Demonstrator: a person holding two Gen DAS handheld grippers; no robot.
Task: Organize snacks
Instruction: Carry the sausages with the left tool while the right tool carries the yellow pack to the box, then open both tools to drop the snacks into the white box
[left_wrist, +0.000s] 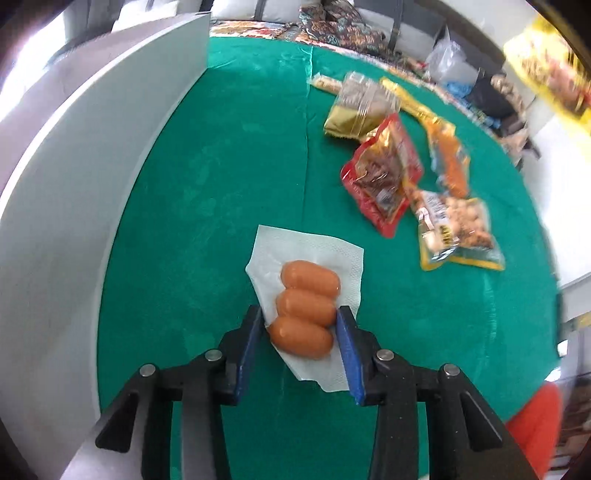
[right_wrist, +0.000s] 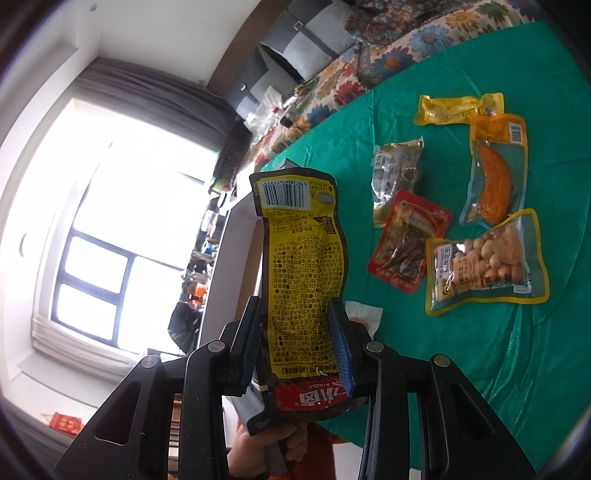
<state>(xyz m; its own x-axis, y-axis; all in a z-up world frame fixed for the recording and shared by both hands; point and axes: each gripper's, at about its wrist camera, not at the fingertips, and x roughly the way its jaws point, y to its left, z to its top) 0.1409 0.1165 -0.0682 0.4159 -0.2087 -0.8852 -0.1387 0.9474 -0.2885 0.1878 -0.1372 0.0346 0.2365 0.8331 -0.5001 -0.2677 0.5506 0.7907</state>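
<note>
The right gripper (right_wrist: 297, 336) is clamped on a yellow snack packet (right_wrist: 304, 273), which stands upright between the blue-padded fingers (right_wrist: 341, 354), barcode end uppermost. Behind it lies a green tablecloth (right_wrist: 517, 350). Five packets lie on the cloth: a peanut packet (right_wrist: 484, 260), a red packet (right_wrist: 408, 245) touching it, a clear-and-gold packet (right_wrist: 397, 177), an orange packet (right_wrist: 495, 173) and a yellow pouch (right_wrist: 458, 109). A hand (right_wrist: 255, 450) shows below the gripper. A bright window (right_wrist: 122, 229) occupies the left side.
</note>
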